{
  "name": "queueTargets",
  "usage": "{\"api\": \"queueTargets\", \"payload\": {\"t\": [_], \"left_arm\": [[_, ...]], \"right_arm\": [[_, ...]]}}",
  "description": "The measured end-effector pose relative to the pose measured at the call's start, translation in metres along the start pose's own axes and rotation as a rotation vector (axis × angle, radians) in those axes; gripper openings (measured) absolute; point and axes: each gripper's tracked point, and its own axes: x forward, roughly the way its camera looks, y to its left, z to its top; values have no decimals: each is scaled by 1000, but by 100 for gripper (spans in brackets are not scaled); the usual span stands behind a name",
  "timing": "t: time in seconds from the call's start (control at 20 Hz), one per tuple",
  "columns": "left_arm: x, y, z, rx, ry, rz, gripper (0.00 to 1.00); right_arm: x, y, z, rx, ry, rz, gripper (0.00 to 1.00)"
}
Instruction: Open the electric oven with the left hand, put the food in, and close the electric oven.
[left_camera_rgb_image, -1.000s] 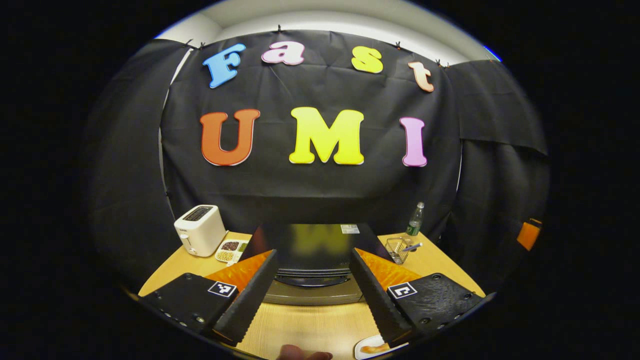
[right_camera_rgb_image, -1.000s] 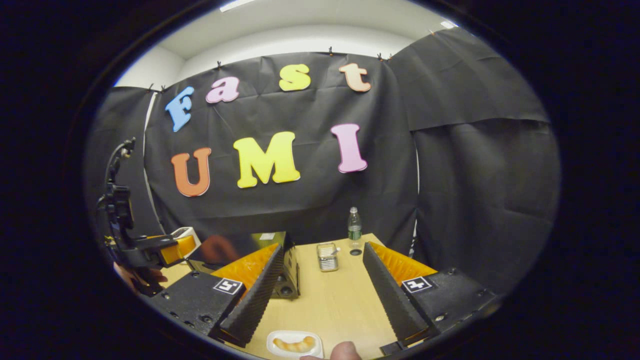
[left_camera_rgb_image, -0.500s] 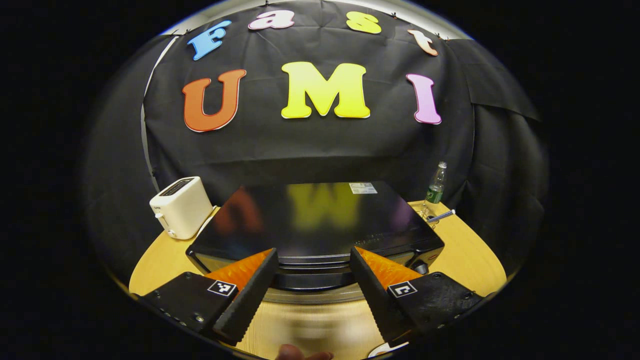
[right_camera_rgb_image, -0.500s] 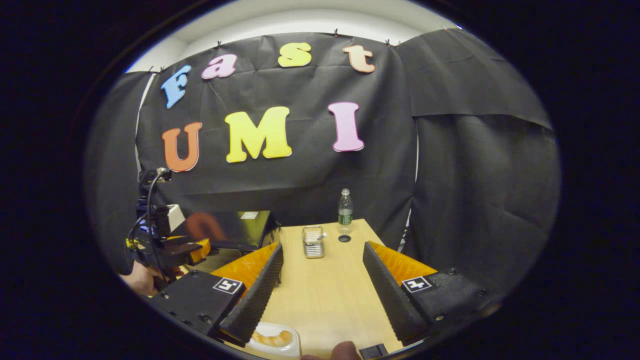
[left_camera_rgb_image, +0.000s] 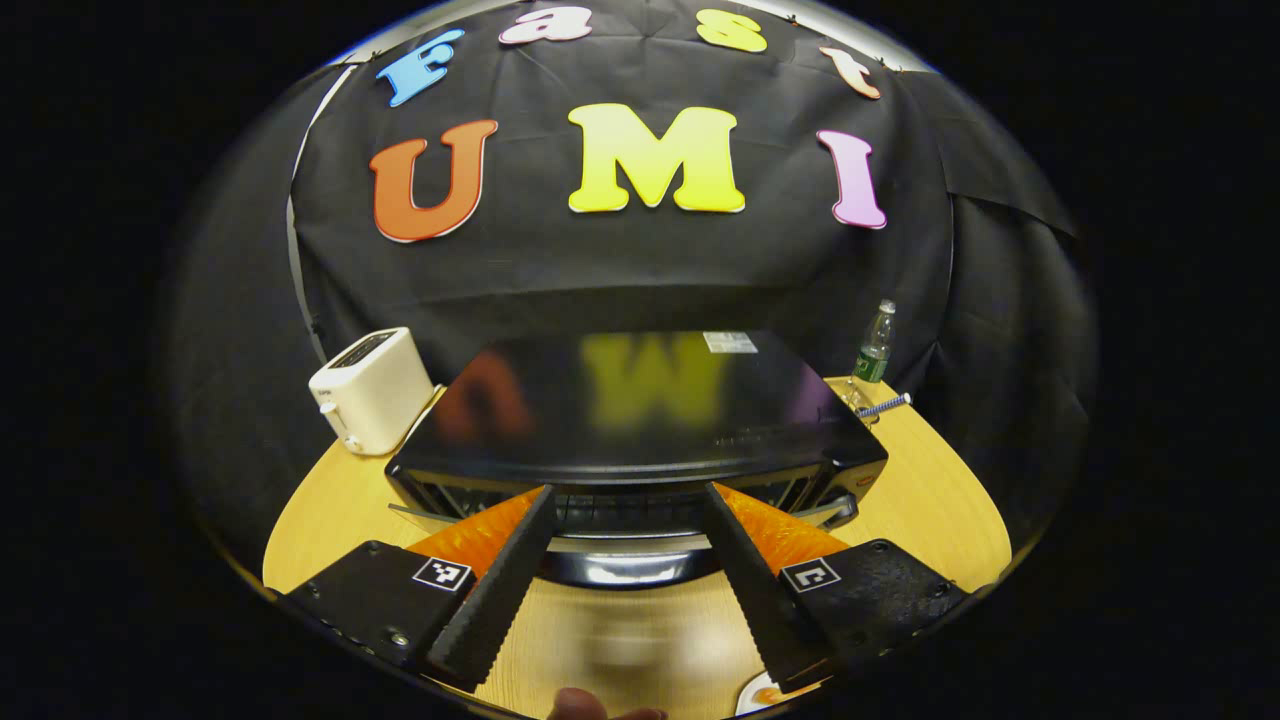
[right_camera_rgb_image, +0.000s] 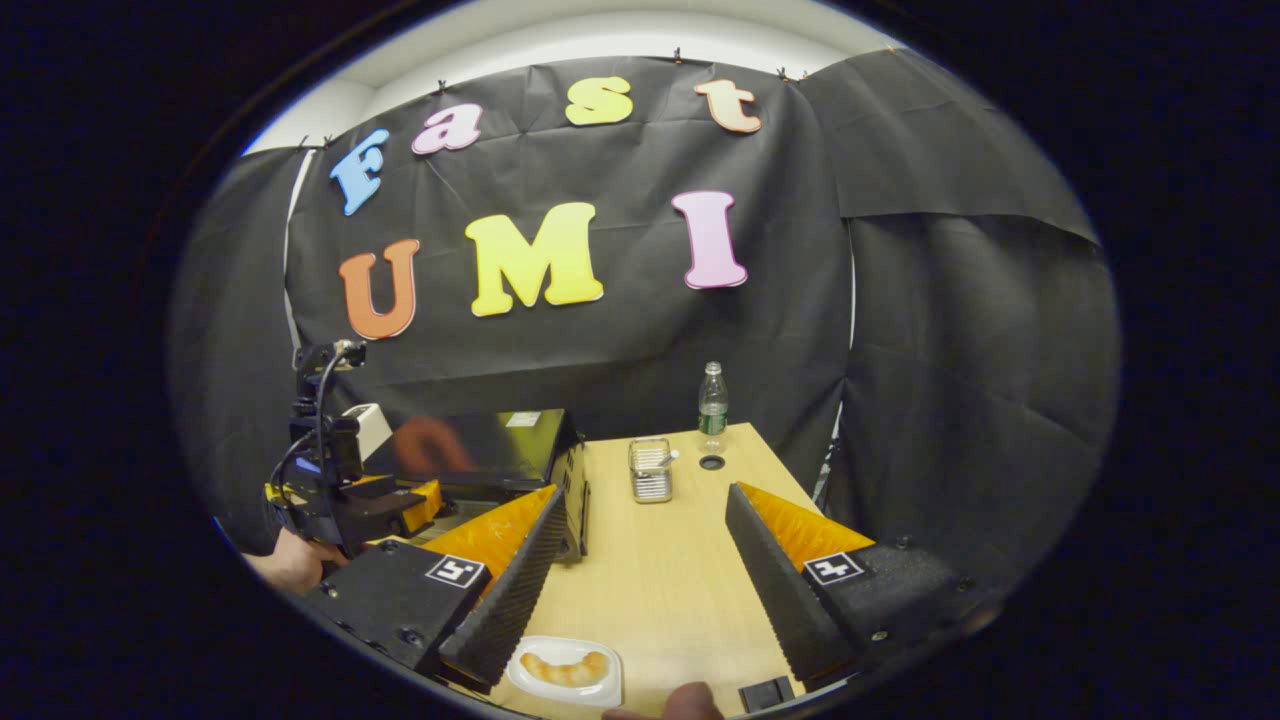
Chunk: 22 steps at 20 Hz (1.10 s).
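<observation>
Left gripper (left_camera_rgb_image: 628, 570), jaws spread wide and empty, is straddling the oven door handle (left_camera_rgb_image: 625, 568), having closed in on the electric oven (left_camera_rgb_image: 640, 420) over the last second. Opening comes next. Right gripper (right_camera_rgb_image: 640, 590) is hovering agape above the croissant dish (right_camera_rgb_image: 565, 672).

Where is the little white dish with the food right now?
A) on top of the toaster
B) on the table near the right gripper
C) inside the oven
B: in the right gripper view the white dish lies on the wooden table, just below that gripper's open fingers, outside the oven.
</observation>
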Motion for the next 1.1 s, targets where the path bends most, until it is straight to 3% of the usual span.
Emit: {"api": "queueTargets", "payload": {"t": [0.3, 0.75, 0.8, 0.9, 1.1], "left_arm": [[-33, 10, -83, -46, 136, -29, 96], [-18, 9, -163, -96, 313, -51, 95], [-19, 10, -161, -92, 297, -46, 100], [-20, 14, -157, -61, 261, -43, 95], [-34, 11, -128, -82, 169, -63, 94]], "right_arm": [[-27, 9, -16, 0, 11, -2, 98], [-65, 16, -34, -63, 51, 0, 98], [-68, 20, -36, -64, 55, 5, 98], [-72, 25, -35, -70, 49, 11, 99], [-74, 36, -40, -52, 68, 33, 99]]}}
